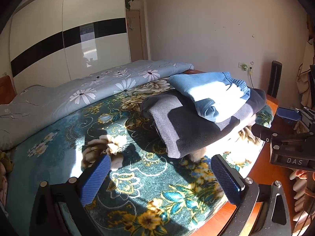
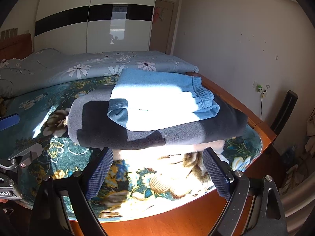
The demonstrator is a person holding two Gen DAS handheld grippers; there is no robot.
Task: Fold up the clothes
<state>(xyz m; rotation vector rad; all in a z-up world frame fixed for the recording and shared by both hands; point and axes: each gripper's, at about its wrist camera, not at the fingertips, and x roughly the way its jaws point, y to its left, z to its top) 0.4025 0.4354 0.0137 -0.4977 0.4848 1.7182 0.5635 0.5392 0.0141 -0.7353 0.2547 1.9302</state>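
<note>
A folded light blue garment [image 1: 208, 90] [image 2: 157, 90] with an elastic waistband lies on top of a folded dark grey fleece garment [image 1: 181, 129] [image 2: 177, 135], stacked near the bed's right corner. Something pale and fluffy [image 2: 216, 145] pokes out beneath the stack. My left gripper [image 1: 161, 177] is open over the teal floral blanket [image 1: 137, 186], short of the stack and to its left. My right gripper [image 2: 158, 169] is open too, its fingertips [image 2: 106, 157] at the dark garment's near edge, with nothing gripped. Each gripper also shows in the other view: right gripper [image 1: 267, 121], left gripper [image 2: 17, 137].
A pale blue daisy-print quilt [image 1: 98, 84] is bunched along the far side of the bed. The wooden bed frame [image 2: 177, 222] runs close below my fingers. A white wardrobe [image 1: 59, 39] stands behind, and a dark chair [image 2: 285, 108] is by the wall at right.
</note>
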